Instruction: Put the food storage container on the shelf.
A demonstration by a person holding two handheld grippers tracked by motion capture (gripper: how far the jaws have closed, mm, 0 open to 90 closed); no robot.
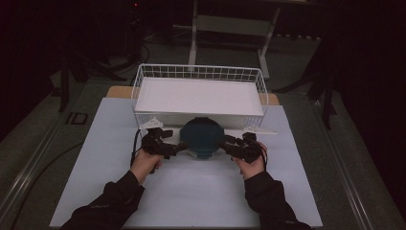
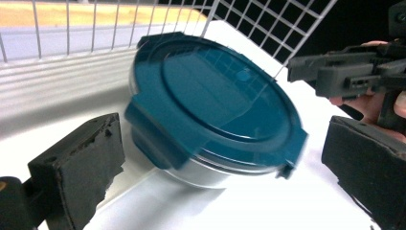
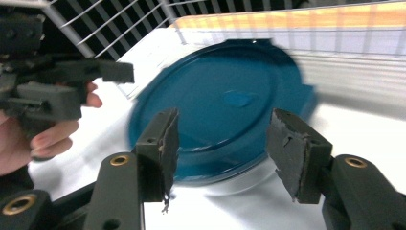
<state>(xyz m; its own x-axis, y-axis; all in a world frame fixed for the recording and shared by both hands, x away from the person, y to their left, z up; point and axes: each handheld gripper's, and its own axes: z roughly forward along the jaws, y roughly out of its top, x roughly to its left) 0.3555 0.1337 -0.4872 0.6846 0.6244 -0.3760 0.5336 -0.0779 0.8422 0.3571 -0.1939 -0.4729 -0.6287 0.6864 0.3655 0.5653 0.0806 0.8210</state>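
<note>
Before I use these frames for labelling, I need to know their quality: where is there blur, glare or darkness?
High view: dim and dark around the table, sharp enough. Left gripper view: the teal lid is mostly sharp, with the wire basket reflected in it as glare, slight smear at its right edge. Right gripper view: the lid is motion-blurred, while the jaws stay sharp.

Ahead of me a white wire basket [image 1: 198, 72] sits on the pale counter [image 1: 191, 191], a white slab lying flat inside it. Beyond, in the dark, stands what may be a white frame [image 1: 230, 24].
</note>
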